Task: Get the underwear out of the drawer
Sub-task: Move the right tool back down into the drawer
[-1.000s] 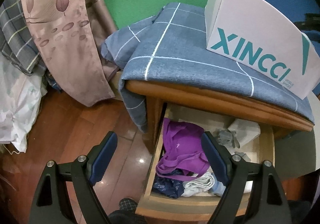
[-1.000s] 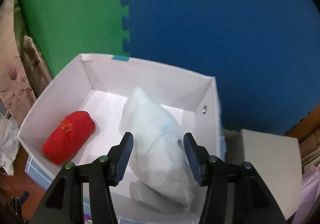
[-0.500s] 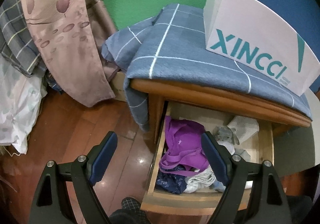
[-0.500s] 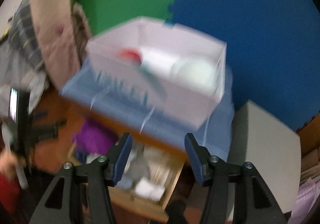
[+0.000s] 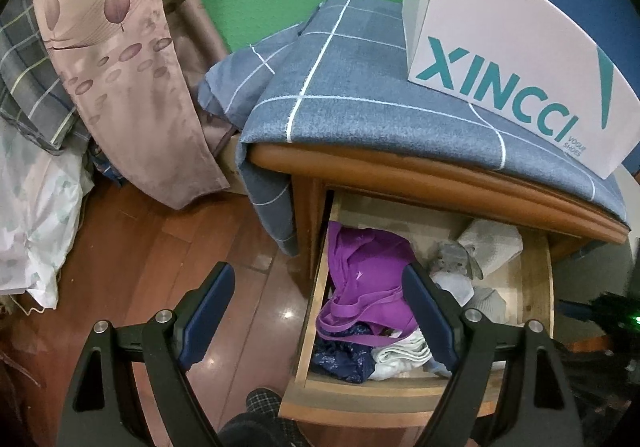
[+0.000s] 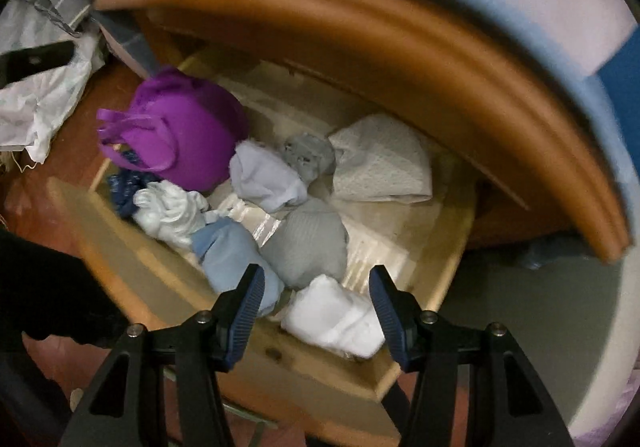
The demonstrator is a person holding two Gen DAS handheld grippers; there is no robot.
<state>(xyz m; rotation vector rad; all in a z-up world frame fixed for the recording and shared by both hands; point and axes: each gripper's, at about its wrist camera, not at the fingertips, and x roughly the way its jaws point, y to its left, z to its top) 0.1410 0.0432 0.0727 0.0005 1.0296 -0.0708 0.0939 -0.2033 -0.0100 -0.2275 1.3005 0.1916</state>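
Looked like someone's bedroom: a wooden nightstand (image 5: 440,175) with its drawer (image 5: 360,387) full of underwear (image 6: 304,243), bedding (image 5: 36,207) piled beside it, a shoebox (image 5: 520,47) on top.

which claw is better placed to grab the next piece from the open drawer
Right. The right claw is open directly above the open wooden drawer, a rolled white garment showing between its fingers. The left claw is open too, straddling the drawer's left edge, half over the floor.
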